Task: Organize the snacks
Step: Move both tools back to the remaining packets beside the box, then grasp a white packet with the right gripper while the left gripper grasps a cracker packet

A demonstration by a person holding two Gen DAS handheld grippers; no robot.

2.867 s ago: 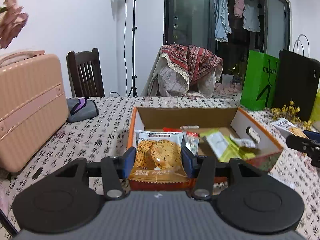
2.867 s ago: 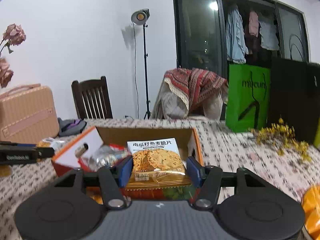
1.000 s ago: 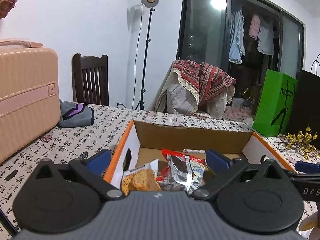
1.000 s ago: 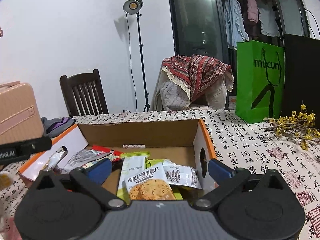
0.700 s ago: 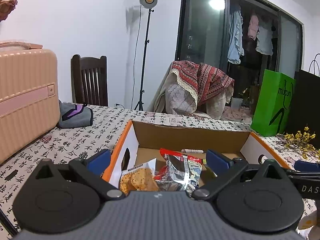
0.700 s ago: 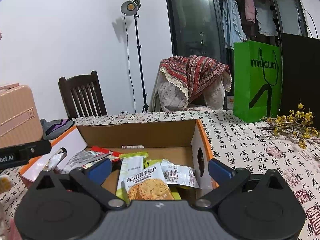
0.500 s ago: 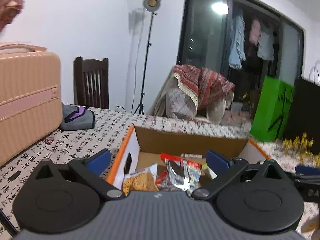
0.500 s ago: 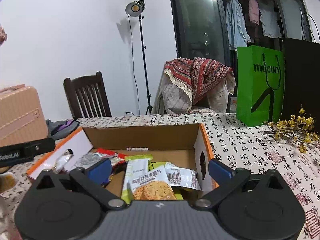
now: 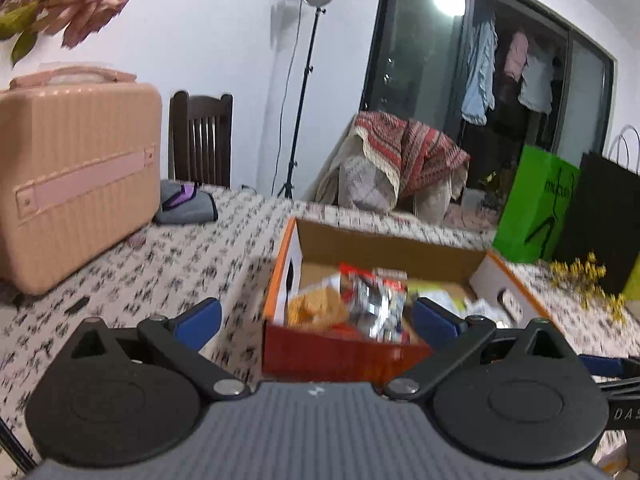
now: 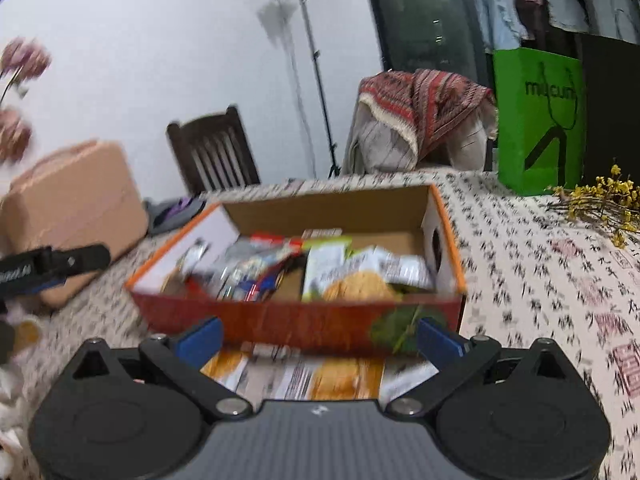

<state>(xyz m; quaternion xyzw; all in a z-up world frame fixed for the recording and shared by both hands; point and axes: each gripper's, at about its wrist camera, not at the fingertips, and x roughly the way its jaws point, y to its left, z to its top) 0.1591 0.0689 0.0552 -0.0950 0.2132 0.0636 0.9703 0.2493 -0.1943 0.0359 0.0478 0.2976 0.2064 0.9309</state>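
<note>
While both jaws gape empty, orange cardboard box (image 10: 296, 326) sits w/ blurred snack packets (image 10: 360, 276).

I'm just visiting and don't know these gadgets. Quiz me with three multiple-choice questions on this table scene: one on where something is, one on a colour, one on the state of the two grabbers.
1. Where do most of the snack packets lie?
A. in the cardboard box
B. on the chair
C. inside the pink suitcase

2. What colour is the paper bag with lettering on the table?
A. blue
B. green
C. white

3. How do the two grippers stand?
A. both shut on a packet
B. one open, one shut
C. both open, holding nothing

Answers:
1. A: the snack packets are piled in the cardboard box, though a few more lie on the table in front of it.
2. B: the paper bag is bright green.
3. C: the left gripper and the right gripper both have their fingers spread wide with nothing between them.
</note>
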